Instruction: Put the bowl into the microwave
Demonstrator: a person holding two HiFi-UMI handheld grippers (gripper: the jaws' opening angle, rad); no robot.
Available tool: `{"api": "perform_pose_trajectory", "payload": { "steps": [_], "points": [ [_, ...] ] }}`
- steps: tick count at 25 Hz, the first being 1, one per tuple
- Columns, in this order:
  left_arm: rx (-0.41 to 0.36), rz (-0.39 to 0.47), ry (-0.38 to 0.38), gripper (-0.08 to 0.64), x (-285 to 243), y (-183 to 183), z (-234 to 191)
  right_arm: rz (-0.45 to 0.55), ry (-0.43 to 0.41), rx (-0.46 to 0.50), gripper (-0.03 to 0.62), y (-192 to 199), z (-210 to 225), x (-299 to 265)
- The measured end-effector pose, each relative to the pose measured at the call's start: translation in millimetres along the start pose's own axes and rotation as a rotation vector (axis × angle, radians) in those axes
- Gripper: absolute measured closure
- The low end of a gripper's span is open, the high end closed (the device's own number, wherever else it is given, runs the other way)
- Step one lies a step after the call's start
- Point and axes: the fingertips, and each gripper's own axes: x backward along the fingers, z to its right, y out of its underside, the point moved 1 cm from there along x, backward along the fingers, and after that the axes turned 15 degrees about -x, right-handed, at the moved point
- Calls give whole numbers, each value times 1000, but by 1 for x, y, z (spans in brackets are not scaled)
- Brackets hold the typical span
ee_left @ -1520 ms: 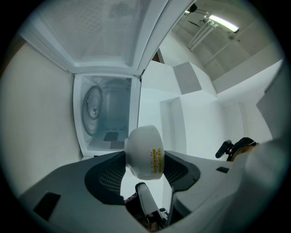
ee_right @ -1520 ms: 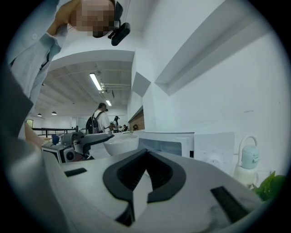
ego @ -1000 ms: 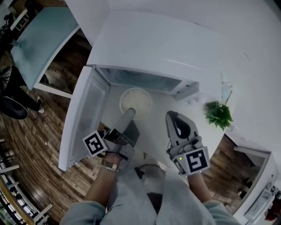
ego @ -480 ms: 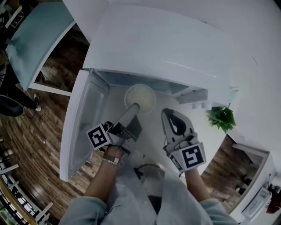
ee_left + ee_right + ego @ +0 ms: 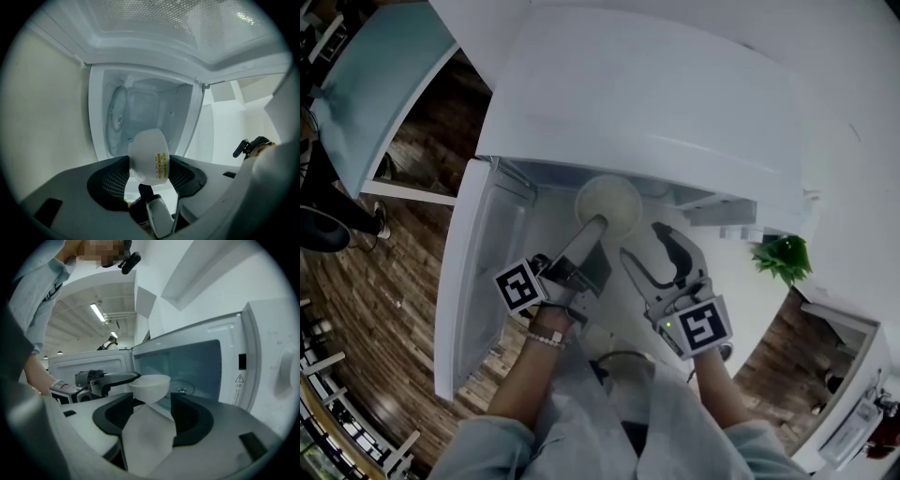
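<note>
A white bowl (image 5: 607, 202) hangs at the mouth of the white microwave (image 5: 647, 103), whose door (image 5: 478, 272) stands open to the left. My left gripper (image 5: 597, 225) is shut on the bowl's rim. In the left gripper view the bowl (image 5: 149, 159), with a yellow sticker, sits between the jaws in front of the cavity and its glass turntable (image 5: 117, 119). My right gripper (image 5: 642, 242) is beside the bowl on the right; its jaws have just been opening and nothing is between them. In the right gripper view the bowl (image 5: 150, 385) is just ahead of the open jaws.
A small green plant (image 5: 783, 258) stands on the white counter (image 5: 741, 281) to the right of the microwave. A teal table (image 5: 375, 75) and a wooden floor (image 5: 356, 309) lie to the left. A person (image 5: 111, 341) is far in the background.
Both grippers have moved towards the microwave, and the bowl has come up to its opening. The right gripper's jaws have gone from shut to open.
</note>
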Motion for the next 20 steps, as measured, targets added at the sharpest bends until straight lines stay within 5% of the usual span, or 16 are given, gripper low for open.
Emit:
{"api": "perform_pose_trajectory", "payload": {
  "steps": [7, 20],
  "points": [
    [1, 4, -10, 322, -8, -6, -9, -36, 50, 43, 290, 8, 8, -25],
    [-6, -18, -52, 322, -26, -8, -29, -39, 72, 32, 267, 2, 20, -61]
  ]
}}
